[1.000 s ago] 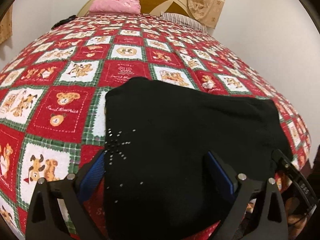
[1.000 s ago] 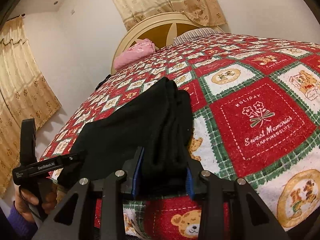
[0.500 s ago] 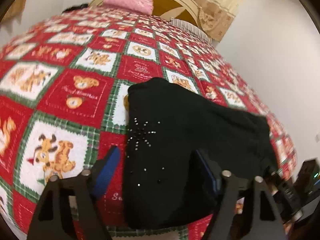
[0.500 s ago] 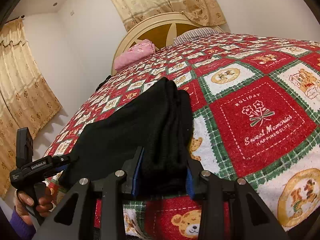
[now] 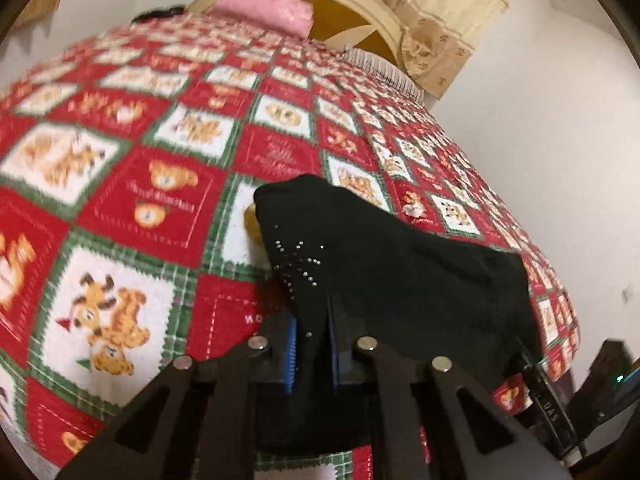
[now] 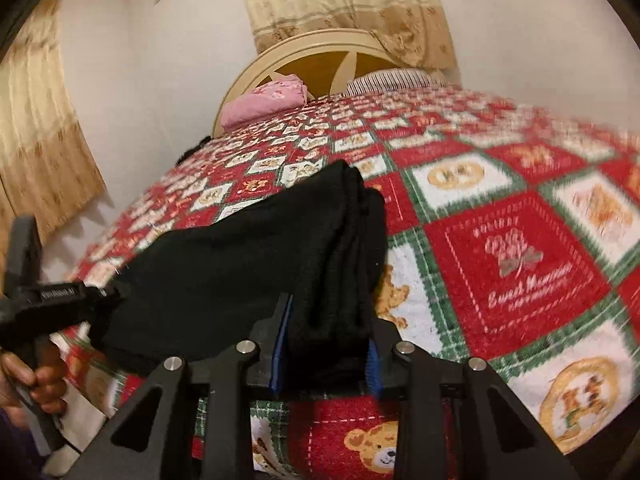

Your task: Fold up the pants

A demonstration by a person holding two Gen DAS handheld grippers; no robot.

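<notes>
Jaws of your left gripper (image 5: 312, 344) and right gripper (image 6: 326, 354) both pinch the black pants (image 5: 384, 276), already partly folded on the bed (image 5: 120, 184); another fold remains.

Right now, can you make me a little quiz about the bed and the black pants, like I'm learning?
1. True or false: the left gripper is shut on the black pants.
2. What pink thing lies by the headboard?
3. The right gripper grips: A the pants' thick folded end, B the blanket, C nothing.

Key: 1 true. 2 a folded pink cloth. 3 A.
</notes>
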